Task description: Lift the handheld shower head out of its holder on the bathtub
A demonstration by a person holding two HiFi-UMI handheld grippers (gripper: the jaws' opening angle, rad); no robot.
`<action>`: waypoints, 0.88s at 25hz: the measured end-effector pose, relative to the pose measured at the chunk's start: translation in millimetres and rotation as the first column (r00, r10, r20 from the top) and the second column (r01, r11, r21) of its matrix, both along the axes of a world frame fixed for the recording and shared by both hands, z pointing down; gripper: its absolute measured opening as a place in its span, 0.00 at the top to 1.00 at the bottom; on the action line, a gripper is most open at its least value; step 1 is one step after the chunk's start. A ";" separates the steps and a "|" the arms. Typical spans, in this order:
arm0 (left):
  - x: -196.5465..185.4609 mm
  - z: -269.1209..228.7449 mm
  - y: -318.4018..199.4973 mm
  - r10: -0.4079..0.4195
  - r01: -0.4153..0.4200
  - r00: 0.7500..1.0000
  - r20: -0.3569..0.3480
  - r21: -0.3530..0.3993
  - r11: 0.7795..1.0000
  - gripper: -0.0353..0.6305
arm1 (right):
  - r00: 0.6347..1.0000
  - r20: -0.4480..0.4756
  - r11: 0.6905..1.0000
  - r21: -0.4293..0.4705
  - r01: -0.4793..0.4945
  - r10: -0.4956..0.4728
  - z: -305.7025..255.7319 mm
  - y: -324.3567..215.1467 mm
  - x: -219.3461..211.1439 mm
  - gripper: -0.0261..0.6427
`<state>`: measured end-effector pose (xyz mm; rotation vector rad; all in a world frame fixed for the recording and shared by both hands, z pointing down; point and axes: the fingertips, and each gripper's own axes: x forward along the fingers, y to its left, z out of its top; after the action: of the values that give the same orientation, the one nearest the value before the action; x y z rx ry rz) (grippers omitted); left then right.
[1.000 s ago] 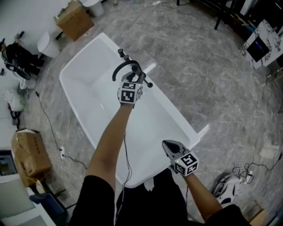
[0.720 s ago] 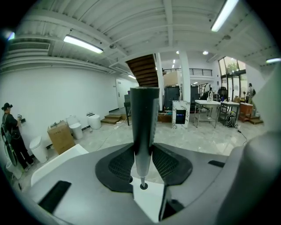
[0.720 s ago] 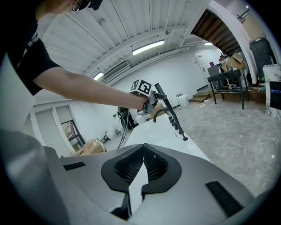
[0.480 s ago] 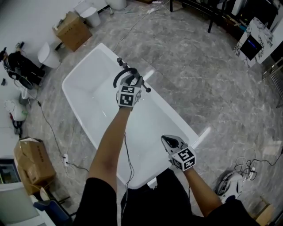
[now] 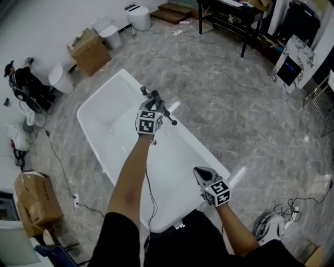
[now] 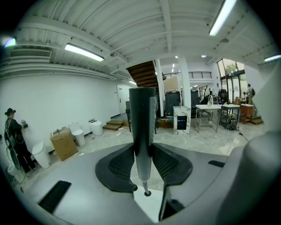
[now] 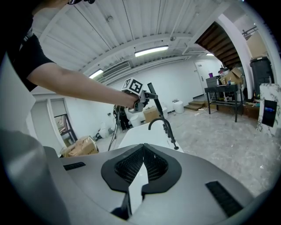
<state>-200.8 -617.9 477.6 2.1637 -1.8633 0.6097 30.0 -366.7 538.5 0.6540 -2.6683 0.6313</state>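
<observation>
The handheld shower head (image 6: 142, 123) is a dark slim wand. It stands upright between the pads of my left gripper (image 6: 142, 159), which is shut on it. In the head view the left gripper (image 5: 154, 108) hangs over the far rim of the white bathtub (image 5: 94, 136), and the wand (image 5: 147, 93) sticks out above it. From the right gripper view the wand (image 7: 154, 100) is raised above the black arched faucet (image 7: 167, 127); whether its lower end touches the faucet I cannot tell. My right gripper (image 5: 201, 172) is shut and empty near the tub's near end.
Grey marble floor surrounds the tub. Cardboard boxes (image 5: 90, 51) and white toilets (image 5: 138, 15) stand at the back left, another box (image 5: 34, 201) at the left. A person in black (image 5: 23, 81) is by the left wall. A cable (image 5: 57, 156) runs along the floor.
Both grippers have risen. The left one has carried the wand upward, and its cube now hides the faucet's arched spout in the head view.
</observation>
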 end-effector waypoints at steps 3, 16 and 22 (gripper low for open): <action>2.0 -22.6 1.1 0.020 -0.020 1.000 -0.002 0.028 0.999 0.76 | 1.000 -0.003 1.000 0.020 -0.011 0.011 -13.1 -2.7 2.0 0.96; 2.4 -118.9 -3.8 0.015 -0.015 1.000 0.004 0.178 0.984 0.76 | 0.996 0.035 0.995 0.062 -0.079 0.077 -60.3 -14.0 21.1 0.96; 4.8 -156.6 0.0 -0.004 0.000 1.000 0.017 0.229 0.973 0.76 | 0.997 0.039 0.993 0.094 -0.073 0.070 -77.1 -4.8 25.5 0.96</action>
<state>-196.0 -617.9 321.1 2.3020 -2.0341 0.4316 55.6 -371.5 461.4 0.7739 -2.7323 0.5422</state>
